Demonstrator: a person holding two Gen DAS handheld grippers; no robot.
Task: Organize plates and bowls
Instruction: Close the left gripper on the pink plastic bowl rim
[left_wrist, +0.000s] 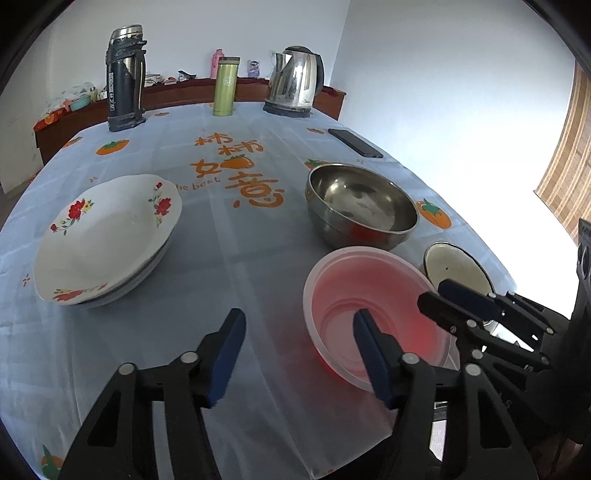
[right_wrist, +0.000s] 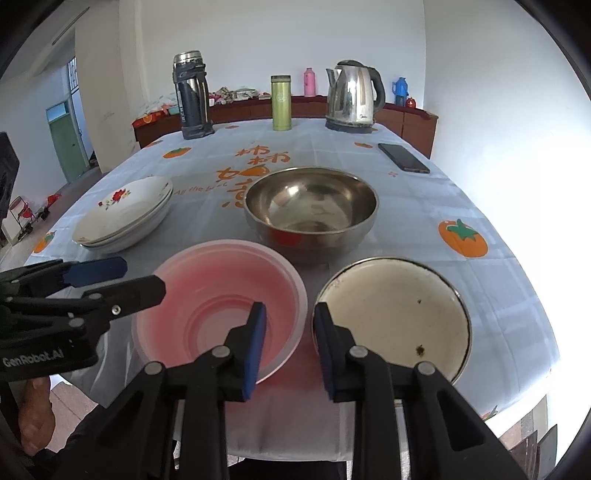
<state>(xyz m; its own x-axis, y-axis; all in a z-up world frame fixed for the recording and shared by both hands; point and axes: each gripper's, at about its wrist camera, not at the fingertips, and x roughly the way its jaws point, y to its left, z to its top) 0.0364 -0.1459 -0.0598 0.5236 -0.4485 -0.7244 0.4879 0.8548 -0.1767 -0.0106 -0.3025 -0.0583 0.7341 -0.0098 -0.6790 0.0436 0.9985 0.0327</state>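
Observation:
A translucent pink plastic bowl (left_wrist: 351, 280) (right_wrist: 229, 273) sits near the table's front edge. My left gripper (left_wrist: 298, 317) (right_wrist: 144, 277) straddles its left rim, one finger inside and one outside, jaws wide and not pressing. My right gripper (right_wrist: 289, 308) (left_wrist: 434, 293) straddles the bowl's right rim, with a narrow gap still showing on both sides of the rim. A steel bowl (left_wrist: 362, 203) (right_wrist: 310, 206) stands just behind. A white enamel bowl (right_wrist: 399, 314) (left_wrist: 458, 269) with a dark rim lies right of the pink one. Stacked white floral plates (left_wrist: 107, 236) (right_wrist: 125, 214) rest at the left.
Along the far edge stand a dark thermos (right_wrist: 192, 99), a green flask (right_wrist: 281, 103) and a steel kettle (right_wrist: 351, 99). A black phone (right_wrist: 403, 158) lies far right. The table's front edge runs just under the grippers. A person's hand (right_wrist: 33, 417) shows low left.

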